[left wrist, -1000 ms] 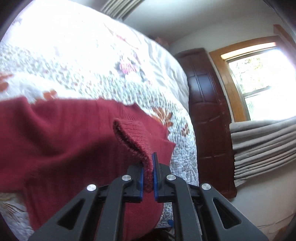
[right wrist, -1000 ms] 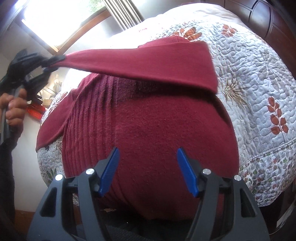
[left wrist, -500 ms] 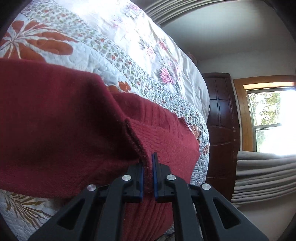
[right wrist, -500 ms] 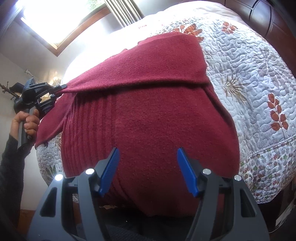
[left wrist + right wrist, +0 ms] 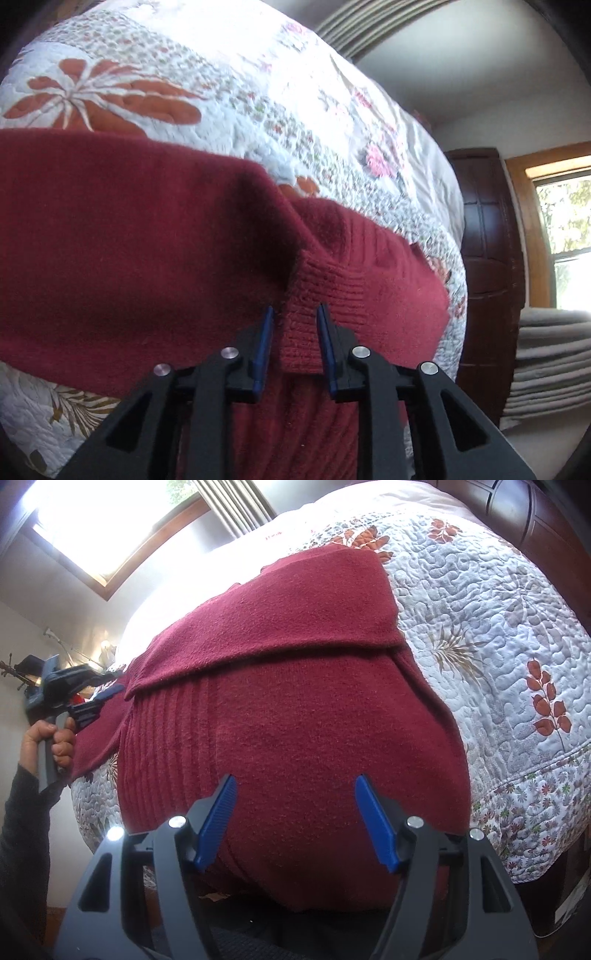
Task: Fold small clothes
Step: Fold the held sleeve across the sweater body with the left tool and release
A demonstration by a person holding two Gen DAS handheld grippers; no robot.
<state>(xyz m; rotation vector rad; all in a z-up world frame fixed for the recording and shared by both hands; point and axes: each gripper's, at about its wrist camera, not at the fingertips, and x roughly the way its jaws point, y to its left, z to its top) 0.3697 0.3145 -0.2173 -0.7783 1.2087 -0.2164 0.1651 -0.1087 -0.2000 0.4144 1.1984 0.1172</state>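
The red sweater (image 5: 295, 709) lies flat on the quilted bed (image 5: 480, 602), its sleeve (image 5: 280, 620) laid across the body to narrow it. The left gripper (image 5: 294, 334), jaws parted, straddles the ribbed cuff (image 5: 325, 295); the right gripper (image 5: 295, 812) hovers wide open over the hem, holding nothing.

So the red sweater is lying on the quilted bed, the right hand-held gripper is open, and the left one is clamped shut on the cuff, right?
Not quite. The left wrist view shows the left hand-held gripper open, its jaws apart around the cuff. The rest stands.
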